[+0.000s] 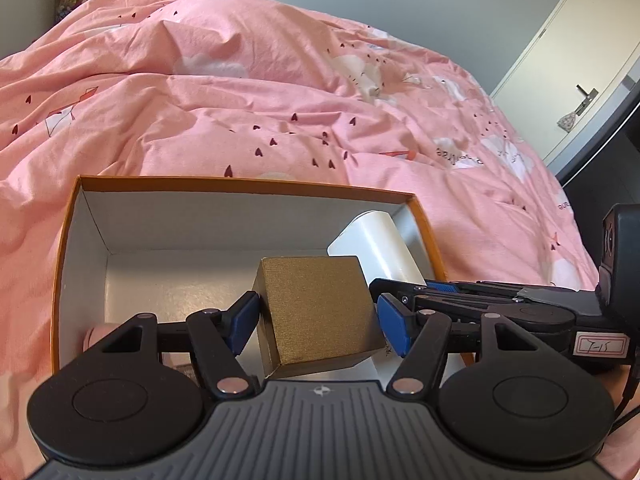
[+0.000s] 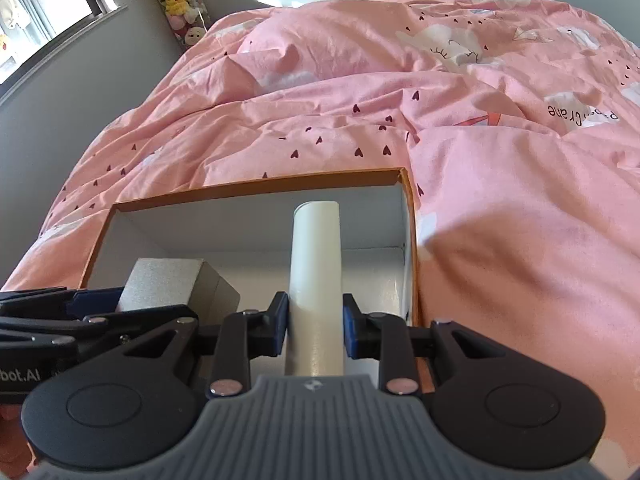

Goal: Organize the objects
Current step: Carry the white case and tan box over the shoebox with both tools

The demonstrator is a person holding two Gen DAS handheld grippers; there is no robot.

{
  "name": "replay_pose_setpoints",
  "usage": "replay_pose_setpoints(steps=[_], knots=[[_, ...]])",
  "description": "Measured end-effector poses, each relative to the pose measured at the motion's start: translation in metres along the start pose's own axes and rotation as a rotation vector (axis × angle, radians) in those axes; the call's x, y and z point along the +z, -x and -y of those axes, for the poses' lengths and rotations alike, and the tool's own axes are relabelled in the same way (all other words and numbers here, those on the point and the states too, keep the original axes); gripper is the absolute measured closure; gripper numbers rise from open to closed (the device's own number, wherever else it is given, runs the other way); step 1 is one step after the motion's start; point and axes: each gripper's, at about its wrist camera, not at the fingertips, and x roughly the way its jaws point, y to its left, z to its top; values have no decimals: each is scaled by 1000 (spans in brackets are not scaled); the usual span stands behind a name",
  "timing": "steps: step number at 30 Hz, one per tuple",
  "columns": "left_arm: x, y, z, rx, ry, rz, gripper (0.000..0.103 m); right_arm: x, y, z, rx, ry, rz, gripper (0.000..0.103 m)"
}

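Box (image 1: 248, 196), orange-rimmed and open on the pink bed (image 1: 240, 80), fills the lower middle of both views, and both claws hang over it. The left claw (image 1: 316, 320) grips a gold cube (image 1: 316, 312) tilted above the box floor at lower centre, while the right claw (image 2: 315, 326) grips a white tube (image 2: 316, 264) whose long axis runs straight ahead toward the far wall. My guess is each load needs only lowering and release, tube to the right of cube.
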Motion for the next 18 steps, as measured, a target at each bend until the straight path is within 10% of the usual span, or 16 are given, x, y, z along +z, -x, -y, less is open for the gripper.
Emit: replay_pose_setpoints(steps=[18], knots=[[20,-36,-34,51,47,-28,28,9,-74,-15,-52,45,-107,74]])
